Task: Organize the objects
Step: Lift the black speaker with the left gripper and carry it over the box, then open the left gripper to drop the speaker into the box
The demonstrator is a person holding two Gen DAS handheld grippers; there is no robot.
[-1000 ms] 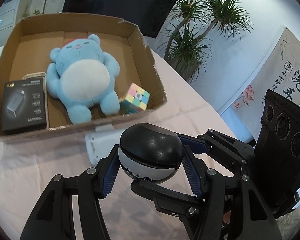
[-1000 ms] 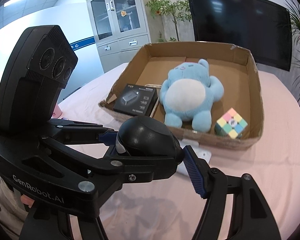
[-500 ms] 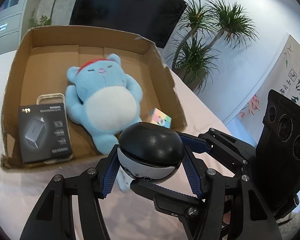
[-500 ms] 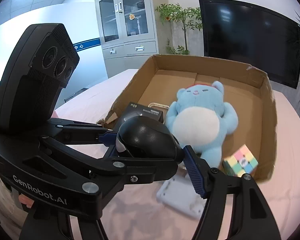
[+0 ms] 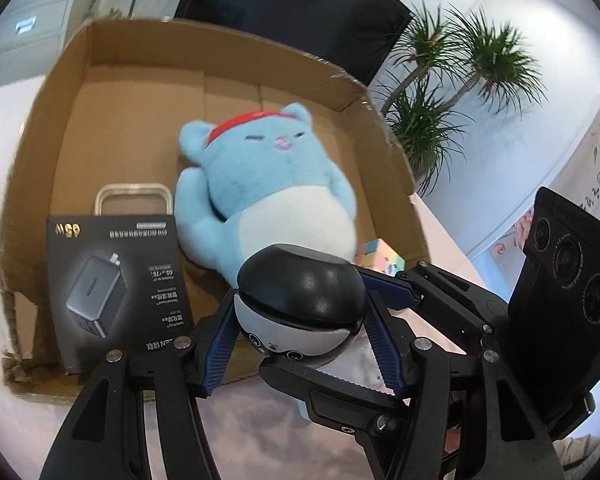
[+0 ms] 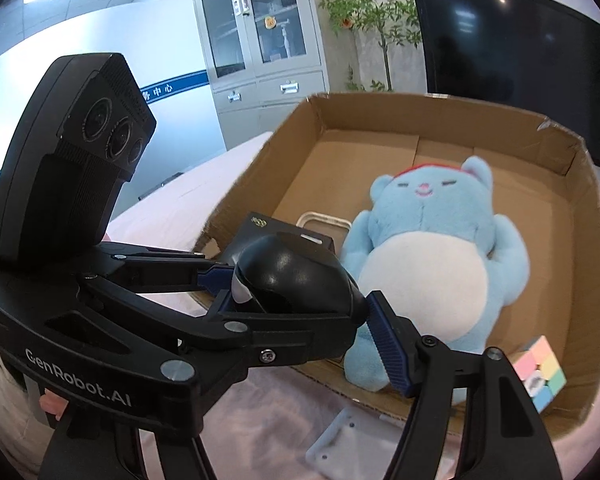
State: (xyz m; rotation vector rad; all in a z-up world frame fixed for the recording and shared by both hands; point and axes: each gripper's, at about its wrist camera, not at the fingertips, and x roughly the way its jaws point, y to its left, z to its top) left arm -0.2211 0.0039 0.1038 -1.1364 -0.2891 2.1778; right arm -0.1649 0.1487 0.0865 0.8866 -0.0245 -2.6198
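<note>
In the left wrist view, low centre, both tools clamp a round black-and-white toy (image 5: pixel 300 304), likely light, hard and slippery, best pinched across its middle, above the cardboard box (image 5: pixel 228 40), while the right wrist view shows "GenRobot.AI" on the left tool (image 6: pixel 300 312).
</note>
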